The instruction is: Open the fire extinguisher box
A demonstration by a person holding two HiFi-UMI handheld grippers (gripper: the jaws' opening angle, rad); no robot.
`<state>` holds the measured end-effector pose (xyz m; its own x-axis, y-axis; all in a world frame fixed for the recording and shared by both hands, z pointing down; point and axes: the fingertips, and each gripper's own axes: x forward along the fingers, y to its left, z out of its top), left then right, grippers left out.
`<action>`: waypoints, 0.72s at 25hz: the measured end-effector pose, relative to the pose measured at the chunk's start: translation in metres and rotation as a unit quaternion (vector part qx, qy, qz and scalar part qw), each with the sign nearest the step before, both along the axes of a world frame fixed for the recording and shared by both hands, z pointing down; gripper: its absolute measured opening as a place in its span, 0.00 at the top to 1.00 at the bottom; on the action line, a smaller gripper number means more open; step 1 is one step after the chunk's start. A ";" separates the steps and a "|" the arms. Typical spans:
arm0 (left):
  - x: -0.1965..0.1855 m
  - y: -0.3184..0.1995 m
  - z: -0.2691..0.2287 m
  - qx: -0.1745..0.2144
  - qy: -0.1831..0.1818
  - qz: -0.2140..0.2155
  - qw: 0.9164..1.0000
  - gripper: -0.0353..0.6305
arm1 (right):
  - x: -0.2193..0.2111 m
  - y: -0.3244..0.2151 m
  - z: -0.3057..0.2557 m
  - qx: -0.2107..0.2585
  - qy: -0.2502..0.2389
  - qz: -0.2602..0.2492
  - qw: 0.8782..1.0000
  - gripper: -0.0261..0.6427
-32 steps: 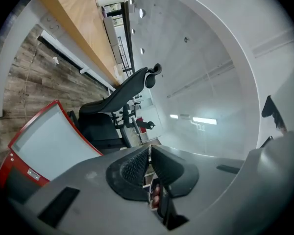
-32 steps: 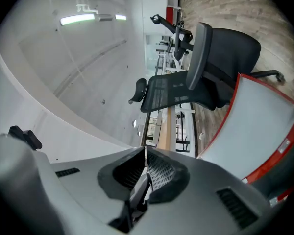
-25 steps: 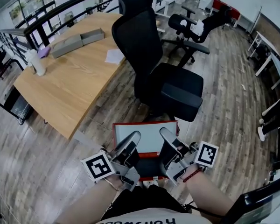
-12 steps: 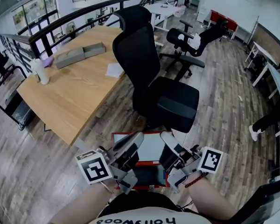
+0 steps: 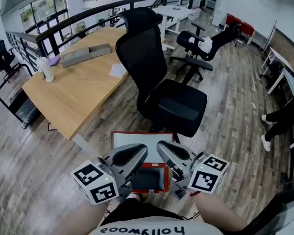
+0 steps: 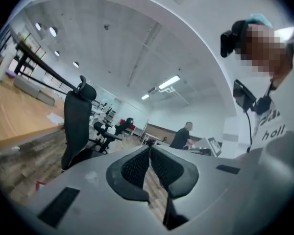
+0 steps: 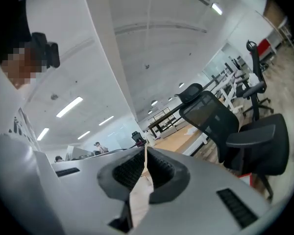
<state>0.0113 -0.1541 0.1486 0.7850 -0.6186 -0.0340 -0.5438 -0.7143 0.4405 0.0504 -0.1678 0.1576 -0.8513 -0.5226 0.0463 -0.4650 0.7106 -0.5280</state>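
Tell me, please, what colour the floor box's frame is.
The box frame is red, best seen in the head view.

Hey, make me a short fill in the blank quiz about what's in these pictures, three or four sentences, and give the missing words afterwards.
1. The left hand-held gripper and the right hand-held gripper both have their jaws ____.
2. The fire extinguisher box on the floor has a ____ frame.
3. The office chair just beyond the box is ____ in colour.
4. The white bottle stands on a table with a top made of ____.

Missing words: shut; red; black; wood
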 end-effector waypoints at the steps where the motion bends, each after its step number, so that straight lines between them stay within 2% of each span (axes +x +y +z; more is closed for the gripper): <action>1: 0.004 0.005 0.002 0.012 -0.023 -0.012 1.000 0.92 | 0.000 0.005 0.000 0.015 0.017 -0.002 1.000 0.93; 4: 0.013 0.019 0.006 0.037 -0.067 -0.057 0.995 0.92 | 0.000 0.025 0.002 0.068 0.073 -0.011 0.995 0.93; 7: 0.016 0.034 0.010 0.042 -0.076 -0.085 0.993 0.92 | 0.002 0.045 0.012 0.113 0.111 -0.028 0.987 0.93; 13: 0.022 0.062 0.026 0.046 -0.128 -0.074 0.988 0.92 | 0.000 0.078 0.029 0.102 0.132 -0.057 0.984 0.93; 18: 0.021 0.084 0.033 0.016 -0.136 -0.051 0.989 0.92 | -0.001 0.097 0.029 0.090 0.150 -0.055 0.983 0.93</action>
<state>0.0320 -0.0704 0.1818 0.7009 -0.6975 0.1489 -0.7095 -0.6606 0.2455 0.0490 -0.0710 0.1866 -0.8655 -0.4501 0.2198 -0.4951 0.8353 -0.2390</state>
